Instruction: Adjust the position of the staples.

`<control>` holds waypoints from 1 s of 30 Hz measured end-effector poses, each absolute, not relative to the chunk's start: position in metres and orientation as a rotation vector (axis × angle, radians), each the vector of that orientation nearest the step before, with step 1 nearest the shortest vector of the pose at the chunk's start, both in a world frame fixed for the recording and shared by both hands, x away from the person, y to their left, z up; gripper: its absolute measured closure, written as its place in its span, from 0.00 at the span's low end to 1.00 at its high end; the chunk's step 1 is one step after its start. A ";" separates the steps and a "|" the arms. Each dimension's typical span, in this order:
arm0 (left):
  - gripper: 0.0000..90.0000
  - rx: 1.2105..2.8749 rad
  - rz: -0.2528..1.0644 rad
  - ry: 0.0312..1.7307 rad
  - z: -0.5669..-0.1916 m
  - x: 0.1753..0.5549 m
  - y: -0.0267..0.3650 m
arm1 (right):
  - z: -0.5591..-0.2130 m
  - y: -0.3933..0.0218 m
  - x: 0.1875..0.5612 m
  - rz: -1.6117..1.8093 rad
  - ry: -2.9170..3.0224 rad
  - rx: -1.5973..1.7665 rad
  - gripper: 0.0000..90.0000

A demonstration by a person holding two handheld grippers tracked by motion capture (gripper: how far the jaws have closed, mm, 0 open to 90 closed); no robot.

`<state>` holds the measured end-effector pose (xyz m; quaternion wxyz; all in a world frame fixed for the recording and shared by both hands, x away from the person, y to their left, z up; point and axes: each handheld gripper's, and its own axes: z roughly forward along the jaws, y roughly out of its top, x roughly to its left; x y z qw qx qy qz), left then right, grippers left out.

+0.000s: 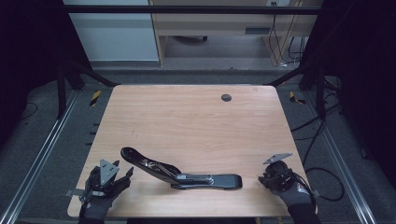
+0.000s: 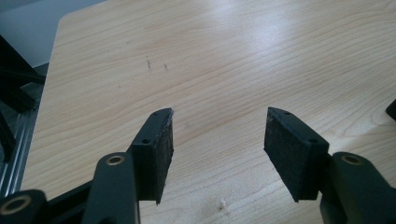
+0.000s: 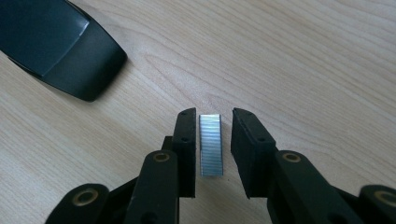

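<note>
- Left claw (image 1: 122,178) at the near left corner of the bench (image 1: 187,116), jaws spread wide, nothing between them; bare wood under the pads (image 2: 156,154).
- Black stapler (image 1: 180,173) near the front edge, between the two claws, swung open: upper arm tilted up to the left, base flat on the bench.
- Right claw (image 1: 262,179) at the near right, just beside the stapler's base end.
- Strip of staples (image 3: 210,145) lies flat on the wood between its parted jaws; a gap shows at the right pad, so not gripped.
</note>
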<state>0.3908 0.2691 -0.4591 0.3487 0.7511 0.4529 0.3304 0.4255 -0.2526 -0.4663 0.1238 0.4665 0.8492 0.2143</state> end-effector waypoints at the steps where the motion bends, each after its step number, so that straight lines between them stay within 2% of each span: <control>1: 0.47 1.947 0.856 1.173 -0.459 0.391 0.269 | -0.467 -0.253 0.426 0.619 2.482 1.353 0.80; 17: 0.47 1.952 0.859 1.172 -0.459 0.391 0.268 | -0.473 -0.253 0.428 0.602 2.493 1.406 0.86; 30: 0.47 1.963 0.852 1.186 -0.461 0.393 0.268 | -0.463 -0.249 0.424 0.694 2.535 1.218 0.87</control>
